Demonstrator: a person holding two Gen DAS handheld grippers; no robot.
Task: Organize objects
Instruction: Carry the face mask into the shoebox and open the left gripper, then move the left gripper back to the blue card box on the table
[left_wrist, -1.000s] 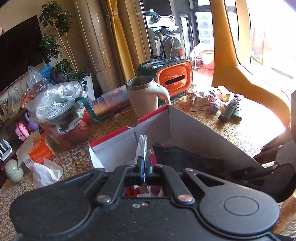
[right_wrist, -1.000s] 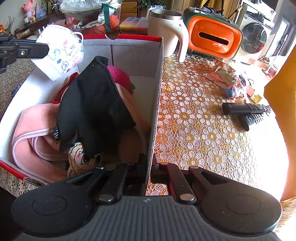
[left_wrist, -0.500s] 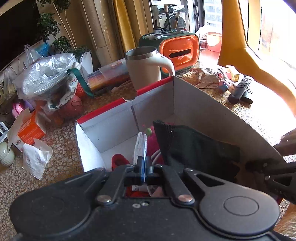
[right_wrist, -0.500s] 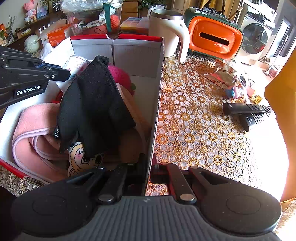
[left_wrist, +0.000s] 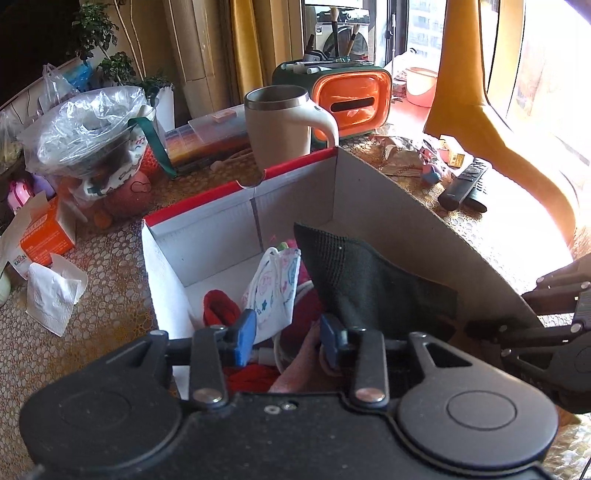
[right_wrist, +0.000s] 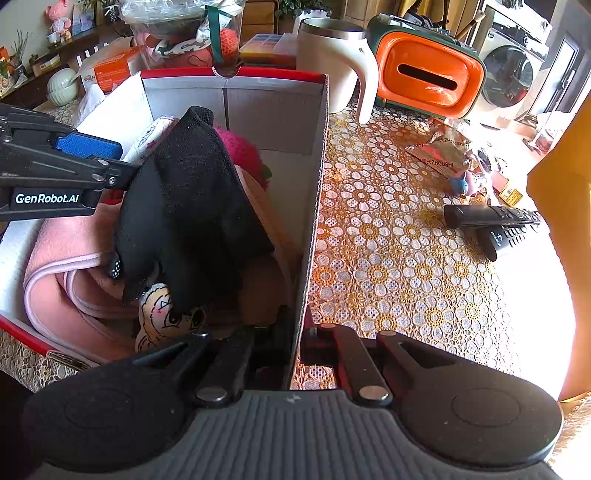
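Inside the cardboard box (left_wrist: 373, 206), a small printed face mask (left_wrist: 275, 291) stands on edge among soft things, half hidden behind the black mesh cloth (right_wrist: 192, 206) that drapes over the pile. Under that cloth I can make out only parts: a pink fabric piece (right_wrist: 62, 266), a pink knitted thing (right_wrist: 240, 147), something red (left_wrist: 221, 310), and a doll-like face (right_wrist: 162, 314) cut off by my own tool. My left tongs (left_wrist: 286, 338) have just been opening; the blue pads (left_wrist: 242, 334) now stand partly apart, with the mask's lower edge between them and close against the left pad, though I cannot tell whether it touches it. My right tongs (right_wrist: 297, 338) are pinched tight on the box's near wall, at its top edge. Beyond the box on the flower-patterned surface (right_wrist: 388, 258) stand a cream mug (left_wrist: 284, 129), an orange tissue holder (left_wrist: 351, 107) and a plastic-wrapped bundle (left_wrist: 88, 133); two remote controls (right_wrist: 495, 225) lie to the right, and an orange carton (left_wrist: 40, 236) with a tissue (left_wrist: 55, 295) lies to the left.
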